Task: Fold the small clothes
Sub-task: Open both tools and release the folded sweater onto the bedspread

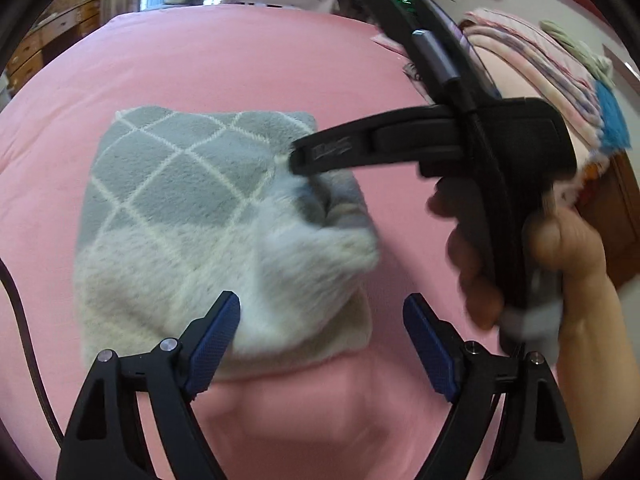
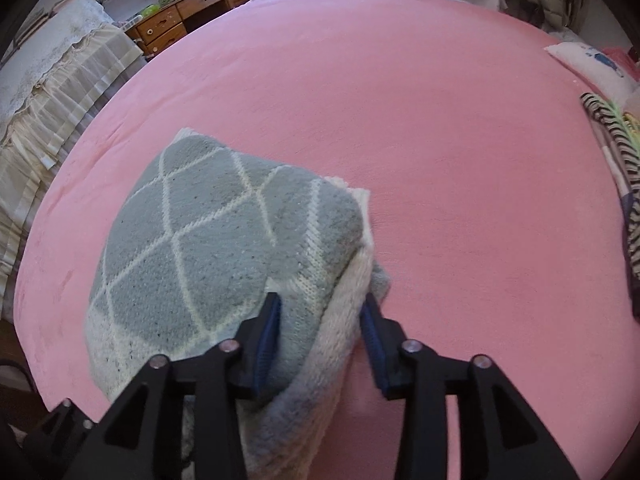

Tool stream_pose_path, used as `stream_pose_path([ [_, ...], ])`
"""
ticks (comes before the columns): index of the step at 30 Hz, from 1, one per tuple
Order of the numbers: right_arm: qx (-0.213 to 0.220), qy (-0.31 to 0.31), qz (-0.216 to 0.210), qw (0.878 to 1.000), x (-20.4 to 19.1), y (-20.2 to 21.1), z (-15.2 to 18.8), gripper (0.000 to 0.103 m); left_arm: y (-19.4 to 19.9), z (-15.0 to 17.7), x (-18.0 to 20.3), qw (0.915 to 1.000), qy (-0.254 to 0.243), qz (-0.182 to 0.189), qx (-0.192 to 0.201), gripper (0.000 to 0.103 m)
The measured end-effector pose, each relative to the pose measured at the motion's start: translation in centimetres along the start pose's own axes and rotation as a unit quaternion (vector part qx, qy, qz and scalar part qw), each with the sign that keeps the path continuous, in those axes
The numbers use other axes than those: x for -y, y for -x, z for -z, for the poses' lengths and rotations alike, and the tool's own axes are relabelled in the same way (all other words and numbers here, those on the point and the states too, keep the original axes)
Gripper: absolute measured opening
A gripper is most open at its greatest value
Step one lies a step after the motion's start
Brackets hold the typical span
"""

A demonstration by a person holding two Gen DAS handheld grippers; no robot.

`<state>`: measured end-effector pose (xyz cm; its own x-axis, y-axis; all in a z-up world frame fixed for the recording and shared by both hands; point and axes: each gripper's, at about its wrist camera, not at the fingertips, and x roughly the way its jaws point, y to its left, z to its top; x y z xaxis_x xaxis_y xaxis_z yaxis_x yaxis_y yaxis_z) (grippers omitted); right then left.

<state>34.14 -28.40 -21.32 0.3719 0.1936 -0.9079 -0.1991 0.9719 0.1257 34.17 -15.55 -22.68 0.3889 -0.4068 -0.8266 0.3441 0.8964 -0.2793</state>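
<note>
Pink bedsheet (image 2: pixel 440 120) covers the whole work surface, with wooden drawers (image 2: pixel 180 20) and a window at the far edge of the room. Left gripper (image 1: pixel 320 332): jaws wide apart and empty, blue pads (image 1: pixel 216 344) clear of any cloth, pointing down at the near cream edge of the folded sweater (image 1: pixel 200 208). The sweater, grey with a cream diamond pattern, lies flat on the sheet just ahead of this gripper and mostly to its left. Right gripper (image 2: pixel 320 332): jaws partly apart, with a bunched fold of the sweater (image 2: pixel 224 240) lying between them; the left pad (image 2: pixel 268 340) sits against the grey knit, while the right pad appears to stand just off the cream edge, though blur makes this uncertain. In the left wrist view the right gripper (image 1: pixel 294 158) reaches across from the right, its tip at the sweater's raised corner, carried by a hand (image 1: pixel 532 264). Stacked folded clothes (image 1: pixel 540 60) lie well beyond, at far right.
</note>
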Motion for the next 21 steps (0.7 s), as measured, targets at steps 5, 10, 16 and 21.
stream_pose_path([
  [5,0.039,0.001,0.049,0.998,-0.4,3.9,1.1,0.047,4.8,0.7,-3.9,0.9985,-0.035,-0.042,0.008,0.083],
  [10,0.085,0.018,0.035,0.996,-3.1,7.4,2.5,0.047,8.7,-0.8,-9.8,0.9912,-0.01,-0.111,0.072,0.088],
  [16,0.11,0.047,-0.007,0.993,-8.4,7.6,2.6,0.047,8.4,-1.8,-12.7,0.9846,0.034,-0.15,0.083,0.088],
  [21,0.063,0.044,0.049,0.996,-6.9,2.7,4.4,0.04,4.7,-2.2,-12.6,0.9902,0.031,-0.122,0.061,0.088],
])
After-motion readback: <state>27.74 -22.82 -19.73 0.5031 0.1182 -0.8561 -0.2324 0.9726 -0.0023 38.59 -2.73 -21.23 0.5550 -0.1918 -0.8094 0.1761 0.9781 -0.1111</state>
